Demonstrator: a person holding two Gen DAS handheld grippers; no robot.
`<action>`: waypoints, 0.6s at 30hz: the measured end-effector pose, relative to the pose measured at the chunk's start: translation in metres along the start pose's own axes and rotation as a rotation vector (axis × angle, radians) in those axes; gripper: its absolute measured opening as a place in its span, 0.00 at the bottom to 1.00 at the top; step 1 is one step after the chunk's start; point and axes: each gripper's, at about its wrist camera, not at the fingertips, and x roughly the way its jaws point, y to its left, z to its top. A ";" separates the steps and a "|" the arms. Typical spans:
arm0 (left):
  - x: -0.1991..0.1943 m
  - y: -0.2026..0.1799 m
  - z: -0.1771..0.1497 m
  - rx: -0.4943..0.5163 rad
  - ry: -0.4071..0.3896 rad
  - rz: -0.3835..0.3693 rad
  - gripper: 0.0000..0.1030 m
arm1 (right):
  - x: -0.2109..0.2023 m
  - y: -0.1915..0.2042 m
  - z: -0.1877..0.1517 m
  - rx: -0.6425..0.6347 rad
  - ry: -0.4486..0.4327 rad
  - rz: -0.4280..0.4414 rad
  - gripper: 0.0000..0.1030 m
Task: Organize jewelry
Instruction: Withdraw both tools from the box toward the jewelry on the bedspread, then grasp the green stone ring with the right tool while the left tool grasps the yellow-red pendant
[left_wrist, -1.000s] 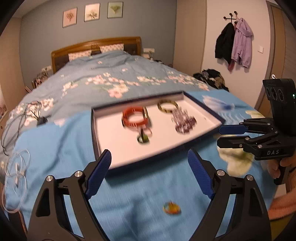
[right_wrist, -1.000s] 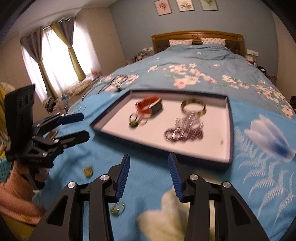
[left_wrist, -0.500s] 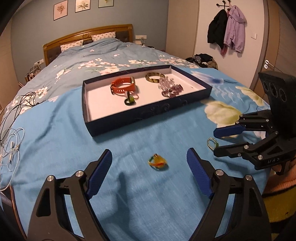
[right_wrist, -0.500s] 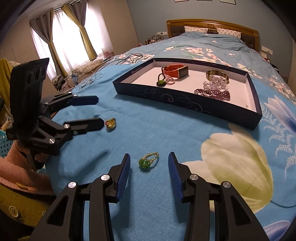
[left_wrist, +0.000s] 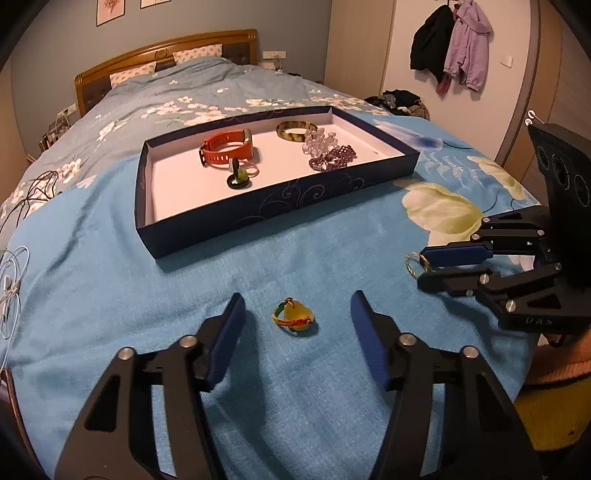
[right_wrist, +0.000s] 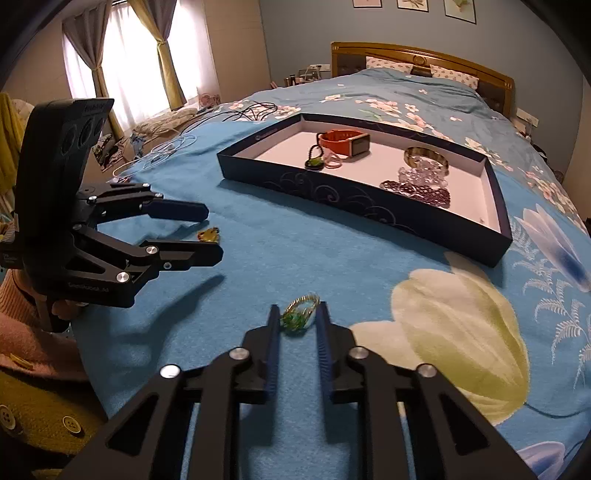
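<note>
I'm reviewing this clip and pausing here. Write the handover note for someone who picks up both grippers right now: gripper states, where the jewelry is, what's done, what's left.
Right gripper: jaws have just been closing, now pinched on the green ring, which is still on the blanket.
Left gripper: jaws have just been closing, still open; the yellow ring lies between them, untouched.
Tray: already holds the orange watch, a bangle, beaded bracelets and a small green piece.
Left to do: lift the green ring, grip the yellow one, place both in the tray.
</note>
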 end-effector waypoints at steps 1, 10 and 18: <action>0.001 0.000 0.000 -0.002 0.005 -0.005 0.47 | 0.000 -0.002 0.000 0.005 -0.001 0.001 0.13; 0.005 0.005 0.001 -0.026 0.022 0.004 0.32 | 0.000 -0.008 0.002 0.022 -0.002 -0.011 0.14; 0.005 0.005 0.001 -0.033 0.021 0.020 0.30 | 0.002 -0.012 0.006 0.037 -0.006 -0.025 0.16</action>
